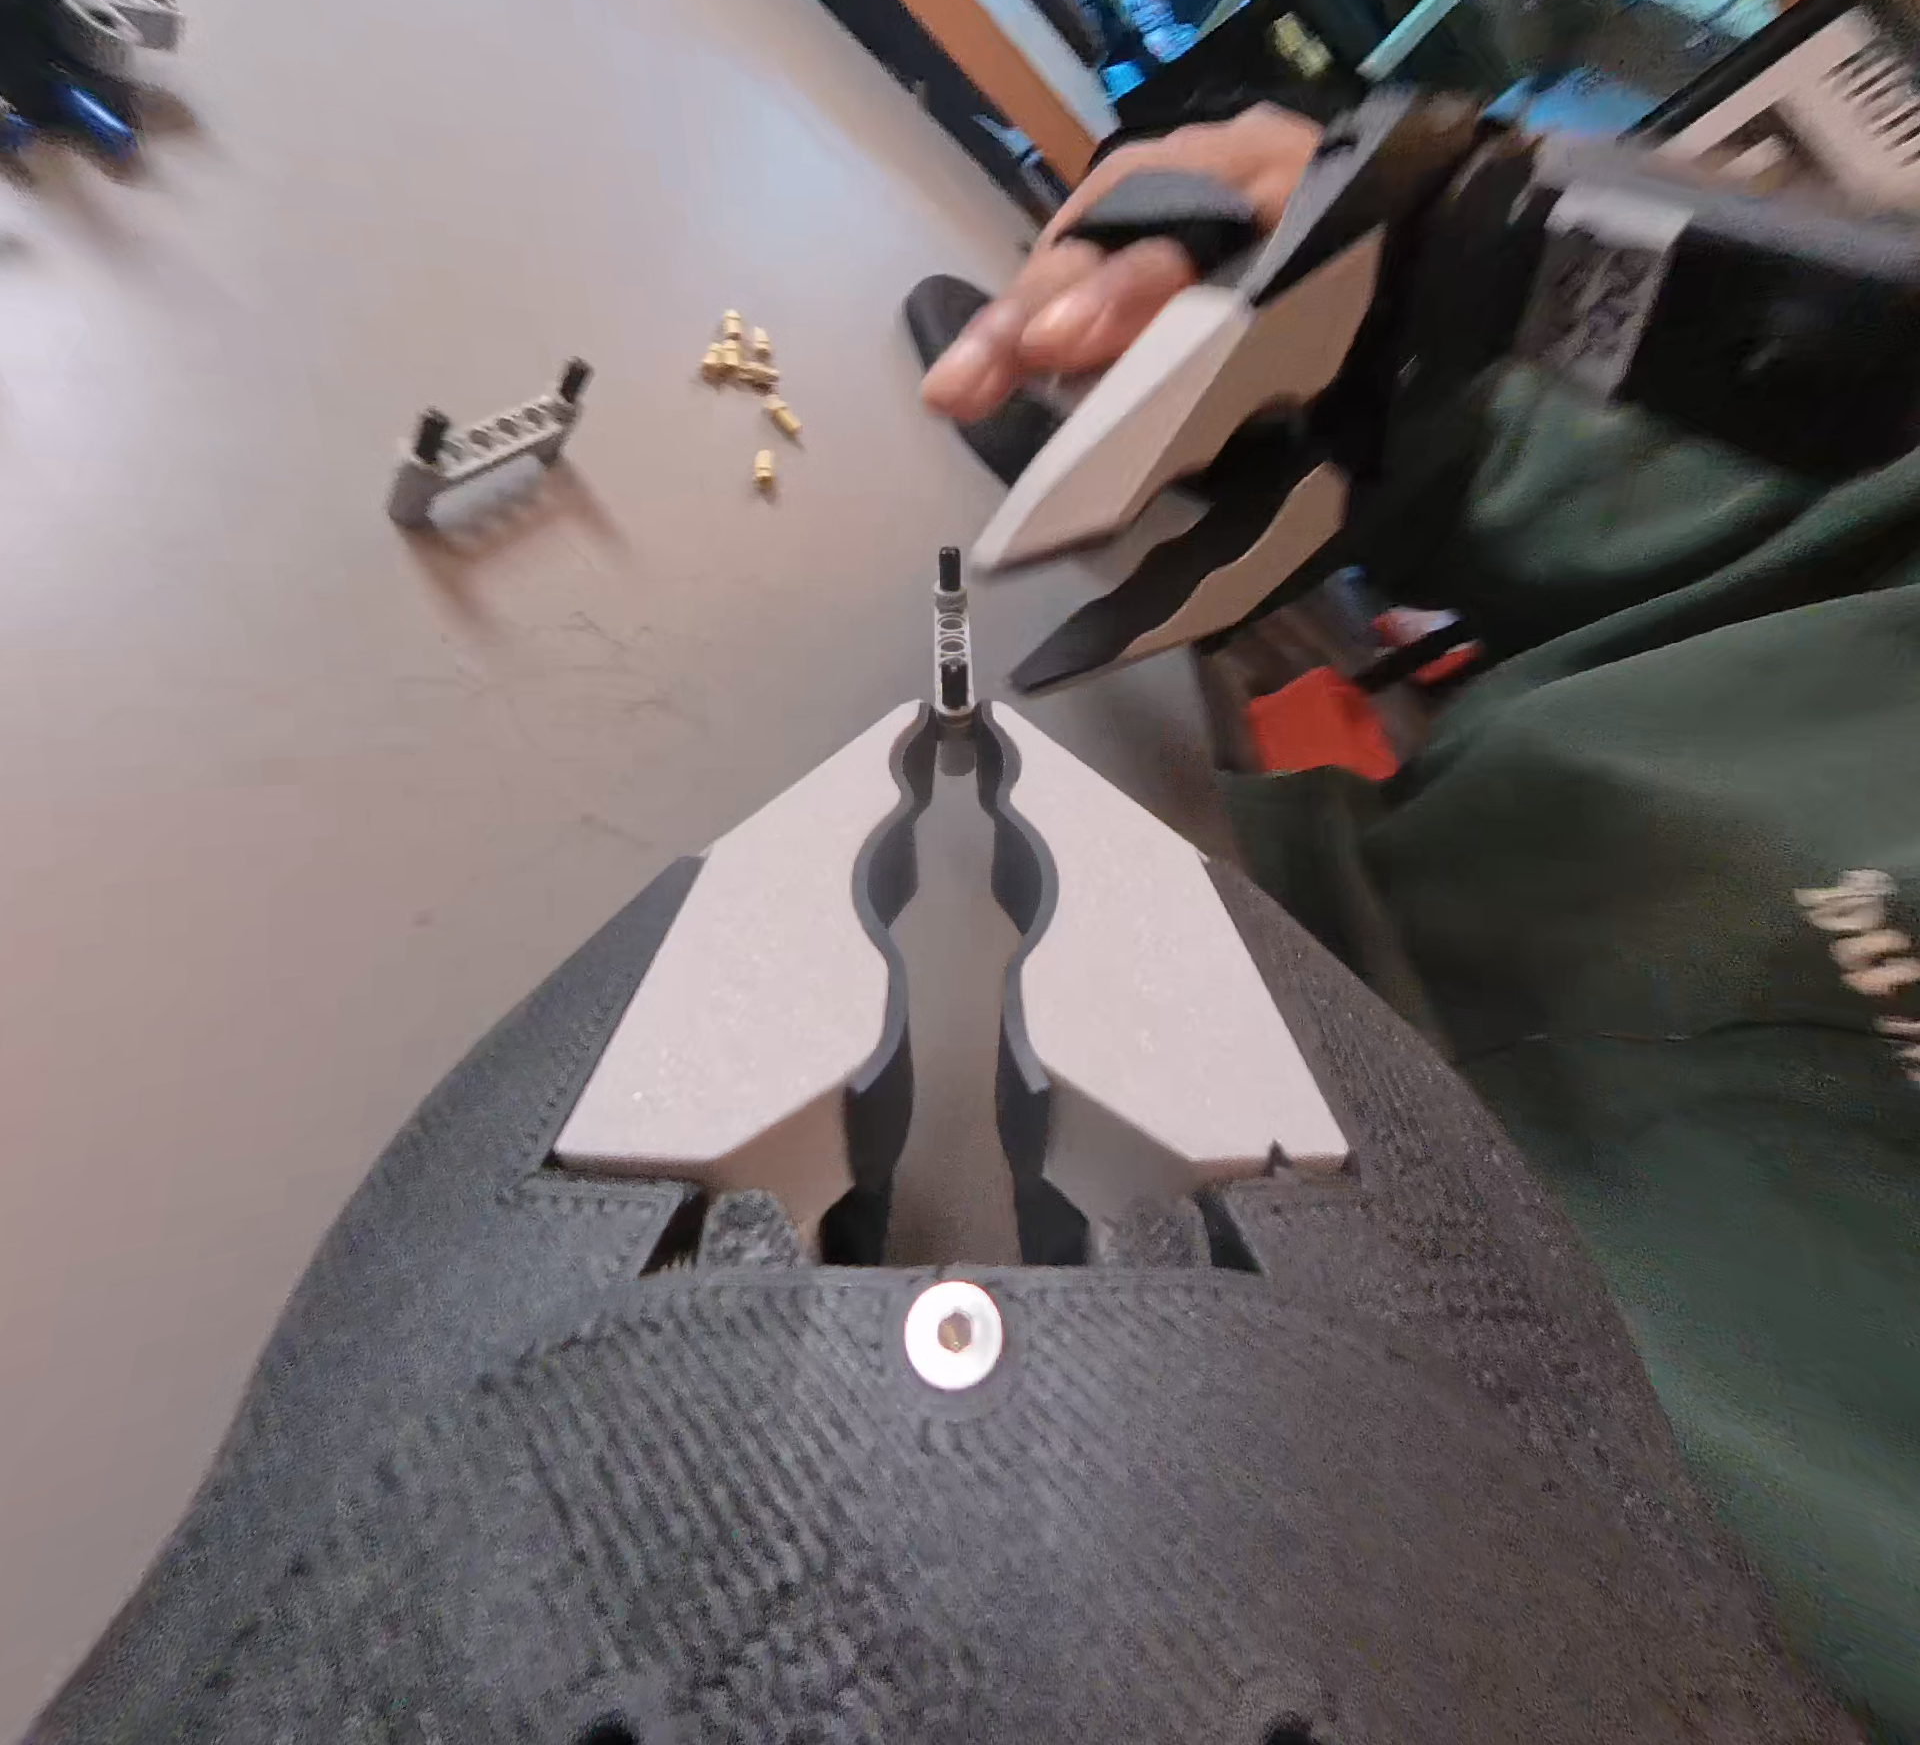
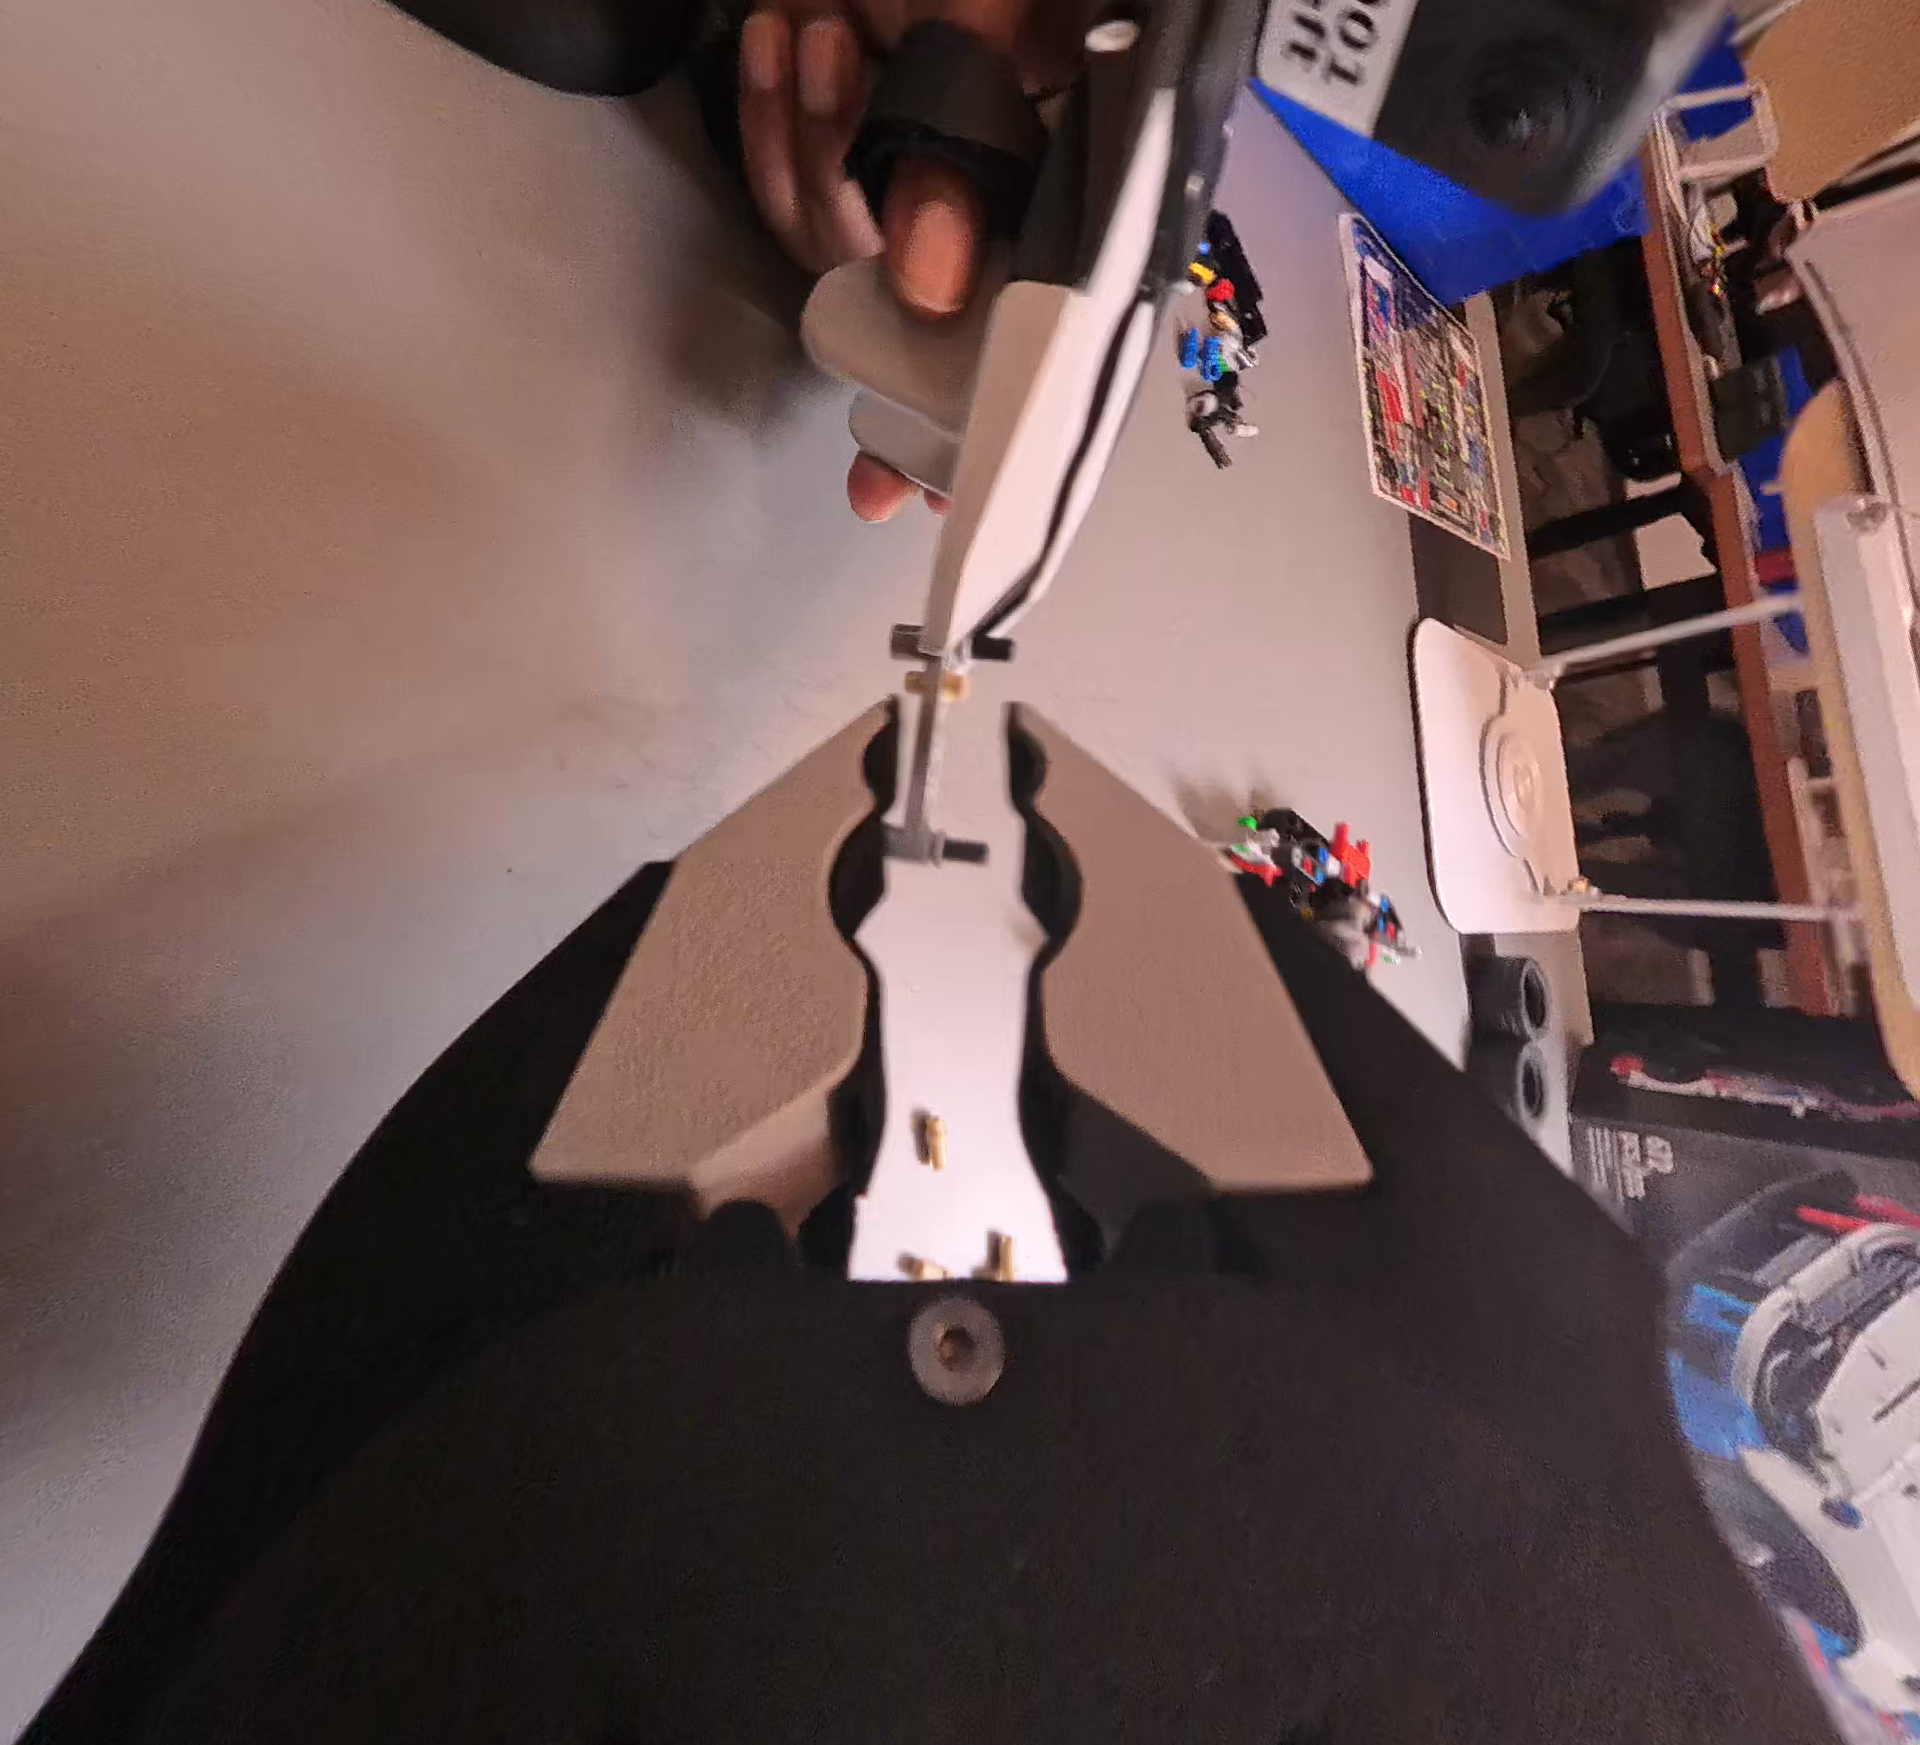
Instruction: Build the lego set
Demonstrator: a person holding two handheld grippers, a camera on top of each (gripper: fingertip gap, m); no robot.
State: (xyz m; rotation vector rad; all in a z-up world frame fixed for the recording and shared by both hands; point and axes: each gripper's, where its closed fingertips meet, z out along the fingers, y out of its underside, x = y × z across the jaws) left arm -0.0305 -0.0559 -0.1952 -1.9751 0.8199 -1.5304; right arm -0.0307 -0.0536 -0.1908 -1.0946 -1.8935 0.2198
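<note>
1. Left wrist view: the left gripper (image 1: 953, 721) pinches the near end of a thin grey liftarm beam (image 1: 950, 630) carrying black pins, held above the beige table (image 1: 312, 656). The right gripper (image 1: 997, 620), spread apart, hovers just right of it. A grey beam frame (image 1: 488, 440) and tan pins (image 1: 750, 381) lie beyond.

2. Right wrist view: the right gripper (image 2: 951, 708) stands spread with nothing between its fingers; the beam (image 2: 923, 750) hangs from the left gripper's tips (image 2: 951, 646), partly between the right fingers. Loose pins (image 2: 930, 1139) lie below.

Bare table (image 1: 312, 656) left of the held grey beam (image 1: 951, 646); right gripper (image 1: 1023, 615) crowding its other side.
</note>
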